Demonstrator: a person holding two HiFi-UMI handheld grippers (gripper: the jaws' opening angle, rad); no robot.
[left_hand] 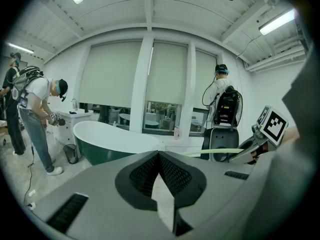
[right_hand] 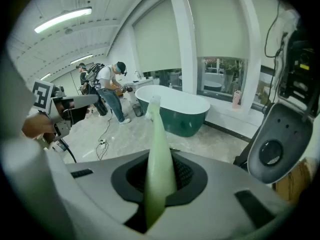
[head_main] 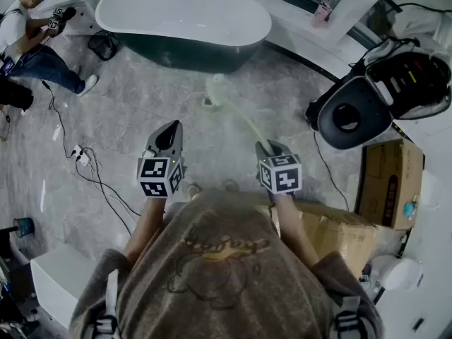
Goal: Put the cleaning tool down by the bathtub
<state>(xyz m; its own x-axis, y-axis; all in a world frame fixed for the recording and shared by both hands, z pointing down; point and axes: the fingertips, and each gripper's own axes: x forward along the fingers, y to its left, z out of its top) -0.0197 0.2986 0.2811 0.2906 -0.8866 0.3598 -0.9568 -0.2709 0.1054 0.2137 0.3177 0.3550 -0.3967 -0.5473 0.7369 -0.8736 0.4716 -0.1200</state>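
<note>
Between the tight jaws of the right claw, the cleaning tool points toward the bathtub at eleven o'clock, seemingly light, stiff and slick, best held low on its handle; the left claw is closed, empty.

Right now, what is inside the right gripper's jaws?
The cleaning tool's pale green handle, clamped by the right gripper and pointing toward the bathtub. Its far end is blurred; the part below the jaws is covered.

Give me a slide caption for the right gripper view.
The right gripper clamps the pale green cleaning tool, its far end pointing toward the bathtub across the grey floor.
</note>
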